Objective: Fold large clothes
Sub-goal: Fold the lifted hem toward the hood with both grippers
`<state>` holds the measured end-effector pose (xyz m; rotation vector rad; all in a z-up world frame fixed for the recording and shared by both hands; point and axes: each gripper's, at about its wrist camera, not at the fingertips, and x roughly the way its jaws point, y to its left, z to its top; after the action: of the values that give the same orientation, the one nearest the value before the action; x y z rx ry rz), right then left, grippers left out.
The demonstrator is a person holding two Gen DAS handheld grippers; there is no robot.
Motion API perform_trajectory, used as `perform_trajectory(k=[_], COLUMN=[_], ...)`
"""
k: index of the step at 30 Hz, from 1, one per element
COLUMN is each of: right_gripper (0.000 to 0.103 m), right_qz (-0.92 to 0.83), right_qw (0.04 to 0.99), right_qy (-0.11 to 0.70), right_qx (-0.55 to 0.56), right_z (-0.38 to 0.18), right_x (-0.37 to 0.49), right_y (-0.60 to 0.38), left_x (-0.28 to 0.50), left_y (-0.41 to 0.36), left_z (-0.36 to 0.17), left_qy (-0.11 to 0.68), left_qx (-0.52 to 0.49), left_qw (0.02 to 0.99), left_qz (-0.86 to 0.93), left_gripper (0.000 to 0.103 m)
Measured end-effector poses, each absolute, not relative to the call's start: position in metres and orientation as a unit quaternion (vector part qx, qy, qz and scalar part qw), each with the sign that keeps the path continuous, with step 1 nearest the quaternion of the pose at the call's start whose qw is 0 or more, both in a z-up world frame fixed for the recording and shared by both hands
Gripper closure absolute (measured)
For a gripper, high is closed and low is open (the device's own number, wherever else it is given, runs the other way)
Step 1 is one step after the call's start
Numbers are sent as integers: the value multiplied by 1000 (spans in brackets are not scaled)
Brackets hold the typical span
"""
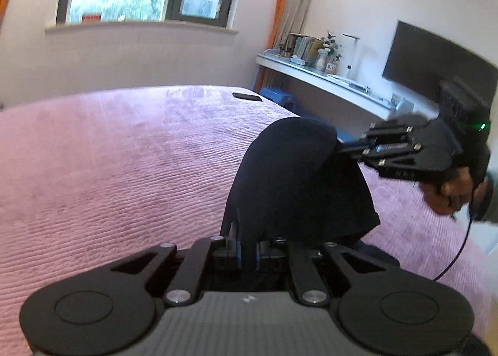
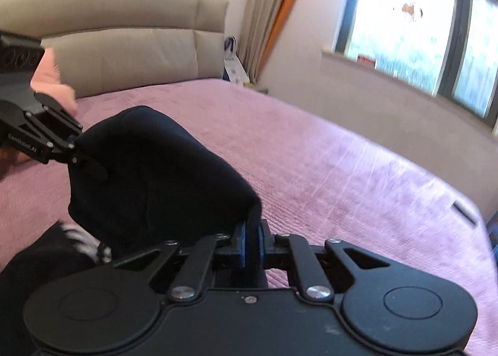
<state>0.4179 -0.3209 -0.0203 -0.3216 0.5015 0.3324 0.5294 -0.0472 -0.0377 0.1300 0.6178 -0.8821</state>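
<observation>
A dark navy garment hangs lifted above the pink bedspread, stretched between both grippers. My left gripper is shut on one edge of the cloth, which rises from between its blue pads. My right gripper grips the far top edge in the left wrist view. In the right wrist view my right gripper is shut on the garment, and my left gripper holds its far corner. A black and white part hangs below.
The pink bedspread covers a wide bed with a beige headboard. A dark phone lies near the bed's far edge. A shelf with books and a vase, a dark screen and a blue stool stand to the right.
</observation>
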Motion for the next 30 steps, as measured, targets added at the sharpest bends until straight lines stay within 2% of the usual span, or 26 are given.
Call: perform_trajectory(k=[3,7,9,12,13,16,17,18,19,21,30], right_gripper=[99,99,99,99,90,74,73,66,46,22,23], right_qz=[155,146,156,178,183,185,186,187,189,211,235], right_qw=[942,939,932,915,910,900,897,893,889,882,873], right_qy=[223,212,244,296,312,370,382,390,396,400,372], right_qx=[-197,-226,-220,-209,-204,-134,-120,-123,-130,-130,-210], right_z=[-17,-35,-57,-86,-94,-109,-112,-115,-114,-114,-138], right_x=[370,323,312,284,279,285,287,288,286,276,249], right_y=[-308,-295,-292,-289,-290,-300,-302,-300,-298,-296,-258], left_x=[477,419,389,352,341,331,333,335,338,346,368], left_y=[-48,-55,-57,-57,-53,-46,-47,-50,-51,-50,-43], left_z=[-36,-59,-80,-121,-133,-147,-147,-147,-145,-140,-114], left_qy=[290,309,316,370,385,400,399,398,397,398,397], left_qx=[100,123,147,152,145,117,113,113,108,92,-4], left_qw=[867,868,867,850,849,854,855,857,858,857,862], left_qz=[-393,-368,-357,-344,-332,-312,-310,-309,-309,-313,-315], left_gripper=[94,94,94,93,93,94,93,93,93,93,93])
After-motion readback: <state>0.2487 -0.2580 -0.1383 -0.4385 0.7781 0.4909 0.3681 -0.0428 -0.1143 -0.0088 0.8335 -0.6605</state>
